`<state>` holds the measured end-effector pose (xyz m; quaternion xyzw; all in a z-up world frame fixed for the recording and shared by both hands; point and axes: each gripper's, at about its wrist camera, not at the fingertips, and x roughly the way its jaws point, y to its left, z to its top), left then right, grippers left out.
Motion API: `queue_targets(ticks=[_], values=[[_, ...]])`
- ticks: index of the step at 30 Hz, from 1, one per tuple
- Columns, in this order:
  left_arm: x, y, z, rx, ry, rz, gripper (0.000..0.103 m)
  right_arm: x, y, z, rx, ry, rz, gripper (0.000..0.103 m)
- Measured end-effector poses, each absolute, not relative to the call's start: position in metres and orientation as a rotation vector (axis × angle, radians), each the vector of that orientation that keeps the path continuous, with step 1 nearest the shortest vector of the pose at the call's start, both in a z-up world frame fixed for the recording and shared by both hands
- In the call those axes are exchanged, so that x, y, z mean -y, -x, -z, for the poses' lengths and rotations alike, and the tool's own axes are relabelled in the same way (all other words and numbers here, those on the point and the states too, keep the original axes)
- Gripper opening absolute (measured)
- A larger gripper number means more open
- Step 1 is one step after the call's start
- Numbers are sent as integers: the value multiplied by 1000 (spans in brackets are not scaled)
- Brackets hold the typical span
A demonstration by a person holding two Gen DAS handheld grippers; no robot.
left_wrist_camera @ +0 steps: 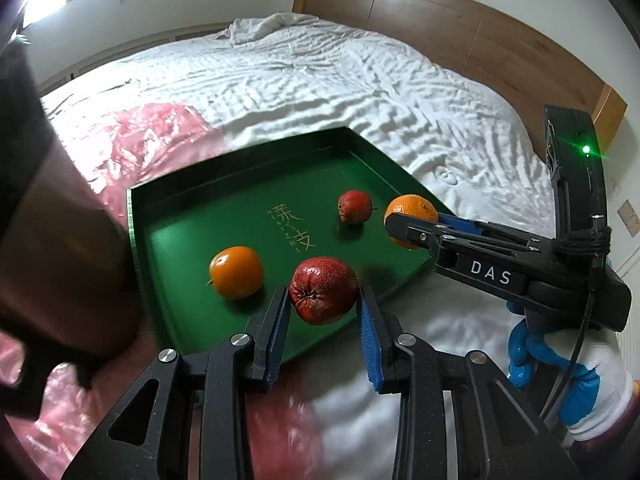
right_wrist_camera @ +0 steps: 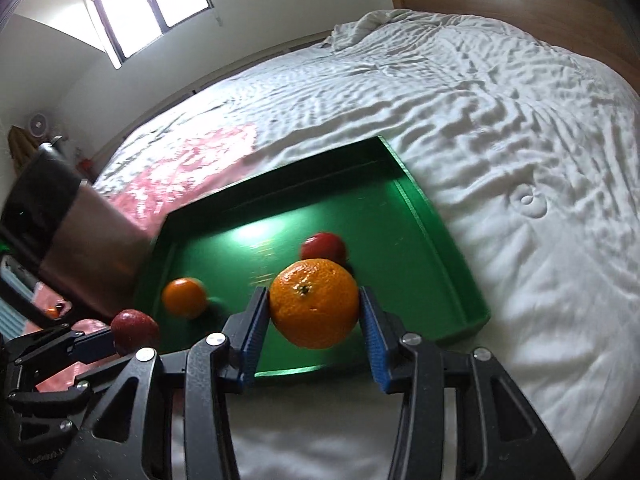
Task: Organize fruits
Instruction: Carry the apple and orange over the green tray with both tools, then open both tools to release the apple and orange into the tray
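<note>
A green tray [left_wrist_camera: 168,240] lies on the white bed. In it rest an orange [left_wrist_camera: 236,272] at the left and a small red fruit [left_wrist_camera: 354,207] at the back right. My left gripper [left_wrist_camera: 324,300] is shut on a large red wrinkled fruit [left_wrist_camera: 323,290], held over the tray's near edge. My right gripper [right_wrist_camera: 314,308] is shut on a big orange [right_wrist_camera: 314,304] above the tray [right_wrist_camera: 440,216]; it shows in the left wrist view [left_wrist_camera: 410,220] over the right rim. In the right wrist view the tray's orange [right_wrist_camera: 184,297], small red fruit [right_wrist_camera: 323,245] and left-held red fruit [right_wrist_camera: 134,330] show.
A pink plastic bag [left_wrist_camera: 148,136] lies on the bed left of the tray. A dark brown container [left_wrist_camera: 52,256] stands by the tray's left edge. A wooden headboard [left_wrist_camera: 460,28] runs along the back. Rumpled white bedding [right_wrist_camera: 520,120] spreads to the right.
</note>
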<state>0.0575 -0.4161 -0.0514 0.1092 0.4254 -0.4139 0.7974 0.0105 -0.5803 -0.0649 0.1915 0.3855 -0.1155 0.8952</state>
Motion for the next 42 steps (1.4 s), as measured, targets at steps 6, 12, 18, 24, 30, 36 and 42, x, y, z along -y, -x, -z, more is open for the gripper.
queue_targets(ticks=[6, 12, 18, 24, 30, 36, 42], values=[[433, -68, 69, -941, -255, 874, 29, 592, -26, 81, -836, -343, 283, 74], [442, -71, 83, -974, -282, 861, 29, 592, -31, 91, -869, -293, 308, 74], [445, -68, 90, -981, -310, 848, 30, 590, -32, 92, -881, -262, 314, 75], [445, -72, 93, -996, -315, 827, 30, 591, -31, 92, -882, -277, 315, 75], [441, -71, 91, -1003, -317, 809, 30, 591, -29, 90, -892, -285, 323, 81], [436, -66, 80, -982, -324, 801, 35, 592, -24, 78, -874, -293, 336, 98], [425, -58, 61, -951, -318, 797, 39, 582, -15, 56, -845, -270, 341, 103]])
